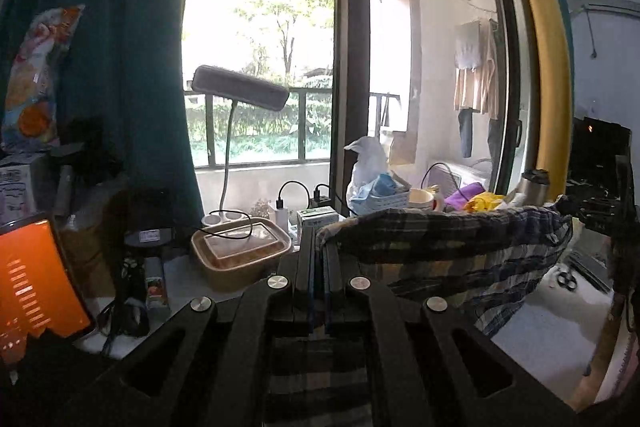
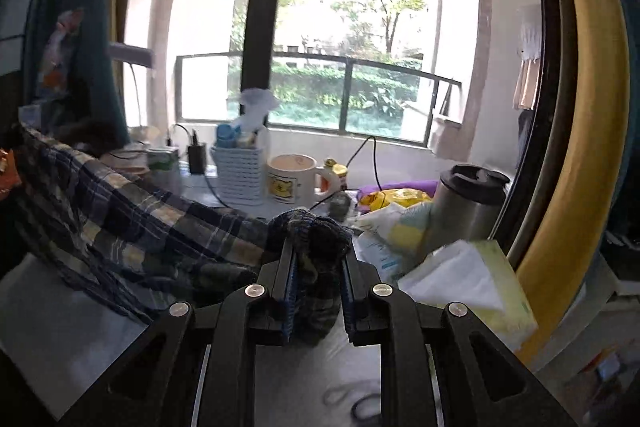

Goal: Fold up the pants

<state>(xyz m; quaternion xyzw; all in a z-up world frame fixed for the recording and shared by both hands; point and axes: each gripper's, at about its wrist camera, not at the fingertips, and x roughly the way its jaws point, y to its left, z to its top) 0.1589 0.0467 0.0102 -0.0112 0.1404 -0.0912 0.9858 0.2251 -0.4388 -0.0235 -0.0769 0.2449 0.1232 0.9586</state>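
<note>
The plaid pants (image 1: 460, 247) hang in the air between my two grippers, above the white tabletop (image 1: 532, 343). In the left wrist view my left gripper (image 1: 319, 239) is shut on a thin edge of the fabric, and the cloth runs off to the right as a taut band. In the right wrist view my right gripper (image 2: 318, 247) is shut on a thick bunched wad of the pants (image 2: 132, 223). From there the cloth stretches away to the left and sags toward the table.
The desk's far side is crowded: a lamp (image 1: 240, 89), a brown food box (image 1: 240, 251), a white basket (image 2: 239, 175), a mug (image 2: 294, 179), a steel tumbler (image 2: 468, 203) and a tissue box (image 2: 480, 279). Scissors (image 1: 566, 281) lie under the pants. An orange screen (image 1: 36, 279) stands left.
</note>
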